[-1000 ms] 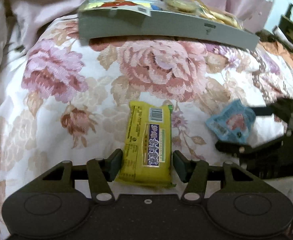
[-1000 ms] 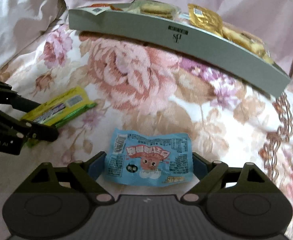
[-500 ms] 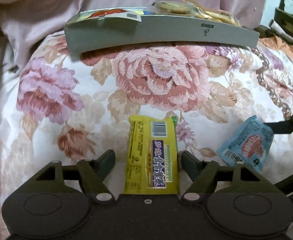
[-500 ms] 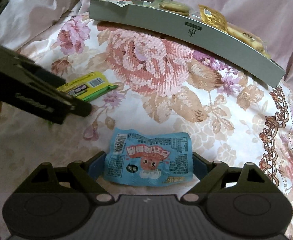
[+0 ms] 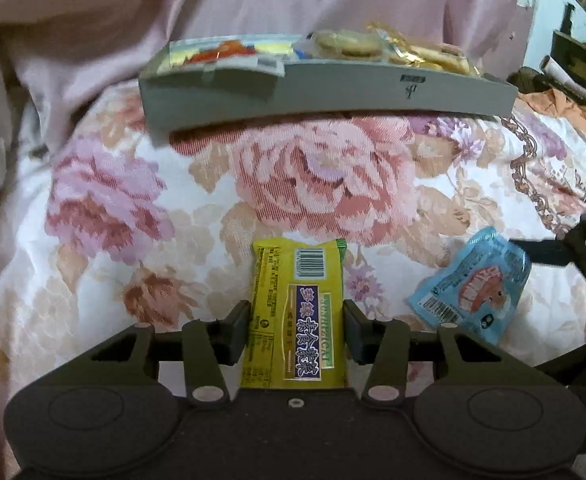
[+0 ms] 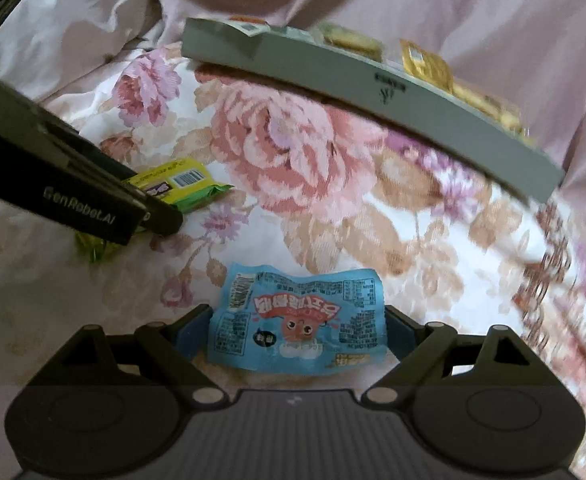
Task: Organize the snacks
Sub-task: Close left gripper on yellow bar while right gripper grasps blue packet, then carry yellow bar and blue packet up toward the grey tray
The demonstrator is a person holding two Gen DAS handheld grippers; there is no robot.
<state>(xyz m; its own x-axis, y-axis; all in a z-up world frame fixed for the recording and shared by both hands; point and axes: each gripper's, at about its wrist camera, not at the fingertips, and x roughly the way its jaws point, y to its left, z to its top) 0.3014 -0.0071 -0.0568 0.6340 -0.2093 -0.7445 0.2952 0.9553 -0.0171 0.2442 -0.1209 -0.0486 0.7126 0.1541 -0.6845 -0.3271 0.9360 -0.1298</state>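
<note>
My left gripper (image 5: 296, 328) is shut on a yellow snack bar (image 5: 297, 312), its pads against both long sides. The bar also shows in the right wrist view (image 6: 177, 180), partly behind the left gripper's body (image 6: 81, 200). My right gripper (image 6: 297, 330) is shut on a blue snack packet (image 6: 299, 320) with a red cartoon face; the packet also shows in the left wrist view (image 5: 473, 288). A grey tray (image 5: 333, 96) holding several wrapped snacks sits farther back on the floral bedspread; it also shows in the right wrist view (image 6: 373, 92).
A floral bedspread (image 5: 317, 184) covers the surface. Pink bedding (image 5: 93, 20) is bunched up behind and to the left of the tray. Orange cloth and dark furniture (image 5: 573, 80) lie at the far right.
Both grippers have lifted with their snacks and moved toward the tray. The left jaws closed from beside the yellow bar onto it. The tray looks nearer in both views.
</note>
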